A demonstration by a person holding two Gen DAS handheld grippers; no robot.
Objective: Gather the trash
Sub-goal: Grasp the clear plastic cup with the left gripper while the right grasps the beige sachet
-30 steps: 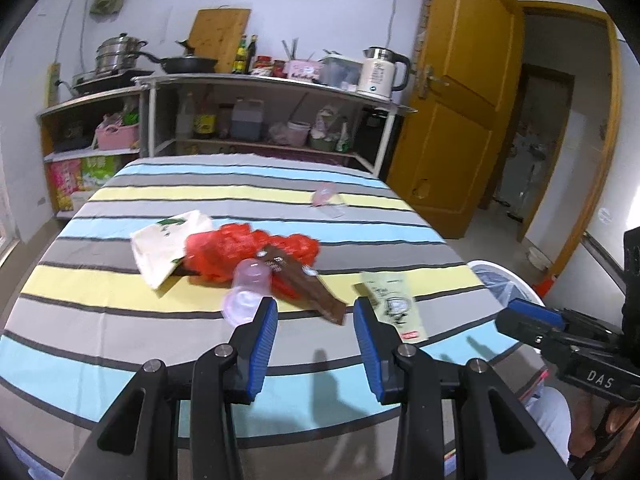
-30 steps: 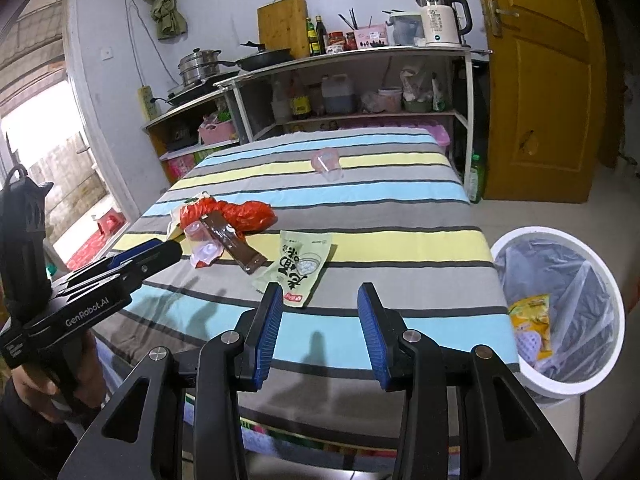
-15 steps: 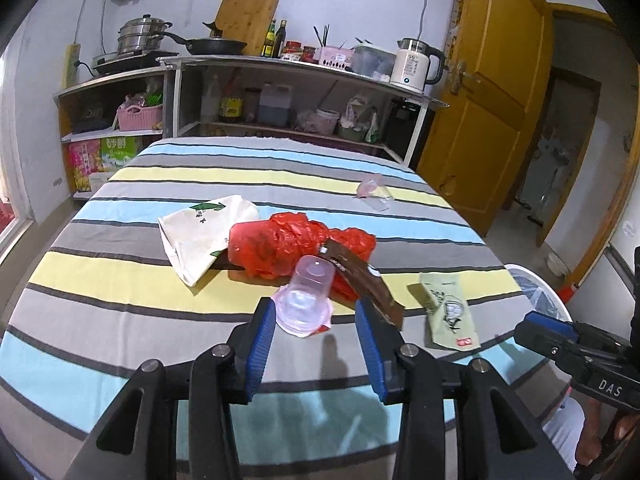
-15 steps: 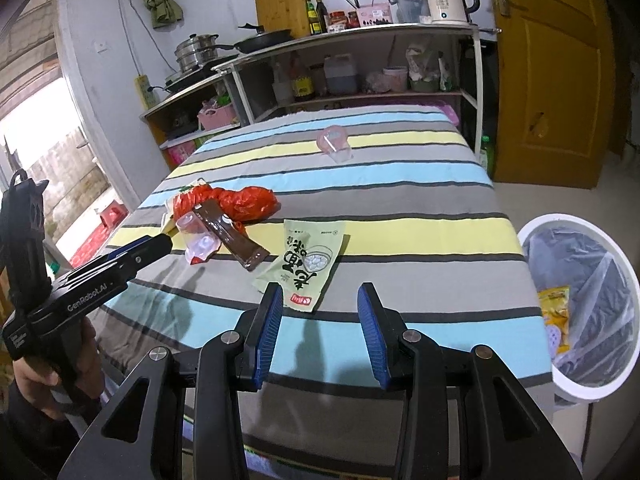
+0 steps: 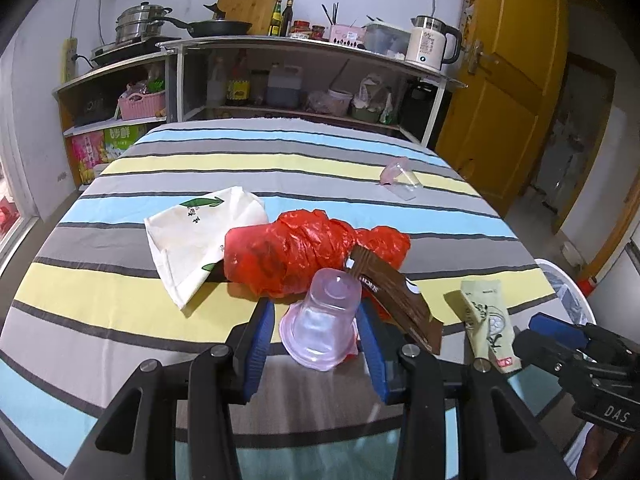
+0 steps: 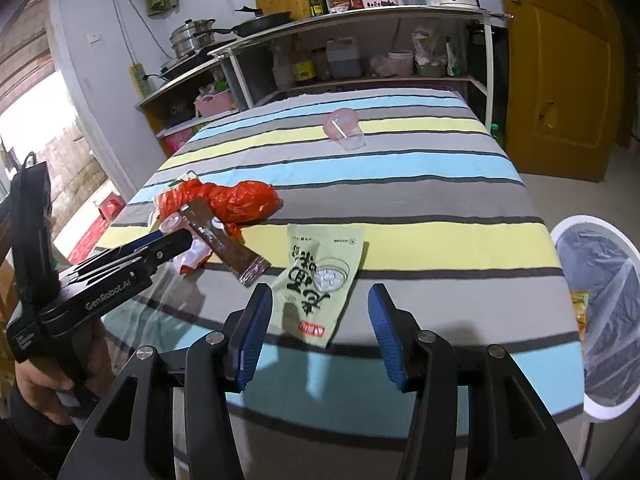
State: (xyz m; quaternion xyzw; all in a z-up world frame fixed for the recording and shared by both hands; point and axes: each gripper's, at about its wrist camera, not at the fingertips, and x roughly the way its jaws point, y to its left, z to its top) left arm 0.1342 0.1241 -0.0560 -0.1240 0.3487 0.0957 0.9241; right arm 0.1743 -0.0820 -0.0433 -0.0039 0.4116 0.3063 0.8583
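The left tool sat at the near edge of the bench, its jaws partly open on either side of a clear pink plastic cup lying on its side, mouth toward the camera. The right pad looked close against the cup's wall and the left stood a little off, so nothing was gripped yet. The right tool hovered with jaws wide and empty over the low end of a pale green snack packet that lay flat on the striped cloth; those jaws had just been opening.

The step in hand seemed to be the reach: each tool lining up on its own piece of litter. Next, the left would probably need to close gently, since a thin cup can buckle or squirt out, and the right would have to get a finger under a flat packet. Both pieces then belong in the white bin off the bench's right edge, already lined and holding some wrappers.

Just beyond the cup lay a brown wrapper leaning on a red plastic bag, then a white paper bag, and far off a second clear cup.

A second earlier both tools were further back; the cup lay ahead of the left fingertips, not between them
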